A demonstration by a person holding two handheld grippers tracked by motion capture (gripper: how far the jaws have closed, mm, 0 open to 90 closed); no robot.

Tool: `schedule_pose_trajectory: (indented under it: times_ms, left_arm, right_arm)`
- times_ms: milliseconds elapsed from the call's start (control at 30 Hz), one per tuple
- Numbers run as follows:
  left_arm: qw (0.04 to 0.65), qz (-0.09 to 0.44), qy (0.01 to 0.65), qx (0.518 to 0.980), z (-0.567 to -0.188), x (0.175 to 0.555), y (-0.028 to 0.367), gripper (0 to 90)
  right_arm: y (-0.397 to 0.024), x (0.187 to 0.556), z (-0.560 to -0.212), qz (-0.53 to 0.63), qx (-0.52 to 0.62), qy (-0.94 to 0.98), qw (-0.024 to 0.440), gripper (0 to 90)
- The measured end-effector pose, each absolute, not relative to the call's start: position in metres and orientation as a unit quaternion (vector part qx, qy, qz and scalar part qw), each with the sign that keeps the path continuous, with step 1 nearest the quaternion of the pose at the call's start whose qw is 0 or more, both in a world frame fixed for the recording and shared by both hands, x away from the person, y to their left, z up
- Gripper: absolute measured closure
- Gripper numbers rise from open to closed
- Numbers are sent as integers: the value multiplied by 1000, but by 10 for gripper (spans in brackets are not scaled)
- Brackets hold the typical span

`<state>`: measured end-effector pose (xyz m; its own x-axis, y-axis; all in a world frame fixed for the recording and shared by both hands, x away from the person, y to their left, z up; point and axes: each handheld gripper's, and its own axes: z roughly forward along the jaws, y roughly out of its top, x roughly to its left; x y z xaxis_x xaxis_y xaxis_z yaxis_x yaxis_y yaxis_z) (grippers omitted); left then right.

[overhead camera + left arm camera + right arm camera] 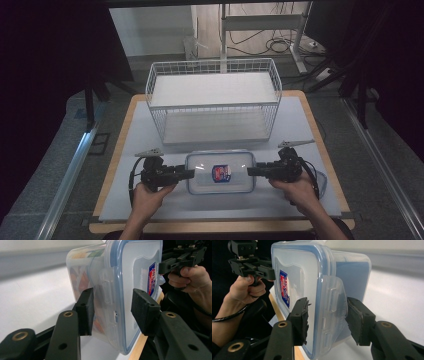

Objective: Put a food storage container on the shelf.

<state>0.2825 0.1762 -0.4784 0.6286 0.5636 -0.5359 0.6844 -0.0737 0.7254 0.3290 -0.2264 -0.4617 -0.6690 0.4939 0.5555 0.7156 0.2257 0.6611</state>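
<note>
A clear plastic food container (220, 172) with a blue-sealed lid and a red-and-blue label sits near the table's front edge. My left gripper (190, 173) clamps its left short end and my right gripper (251, 171) its right short end. In the left gripper view the container (120, 277) stands between the jaws of my left gripper (113, 310), one pad on the base and one against the lid, beside a side latch. In the right gripper view my right gripper (327, 320) pinches the container (307, 277) the same way. Orange contents show faintly through its wall.
A white wire basket (215, 100) stands right behind the container, its open top facing up. The pale table mat (140, 140) ends at a wooden edge (220, 227) close to the person's hands. Dark curtains and floor surround the table.
</note>
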Motion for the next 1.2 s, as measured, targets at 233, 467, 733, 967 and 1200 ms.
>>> schedule_pose_trajectory:
  times_ms: [233,467,733,967,1200]
  left_arm:
    - [537,-32,415,734,-454,287,181,545]
    - [541,-20,409,734,-433,295,182,544]
    - [547,-3,406,732,-410,306,182,544]
    - [551,12,404,730,-384,318,184,544]
    - [556,26,405,725,-359,335,188,540]
  right_arm:
    - [-223,333,-443,-501,-379,-771,101,536]
    - [-220,342,-422,-512,-366,-772,84,536]
    - [-220,356,-398,-528,-359,-766,71,536]
    - [-218,369,-378,-542,-356,-758,65,536]
    - [-213,386,-353,-553,-351,-754,53,536]
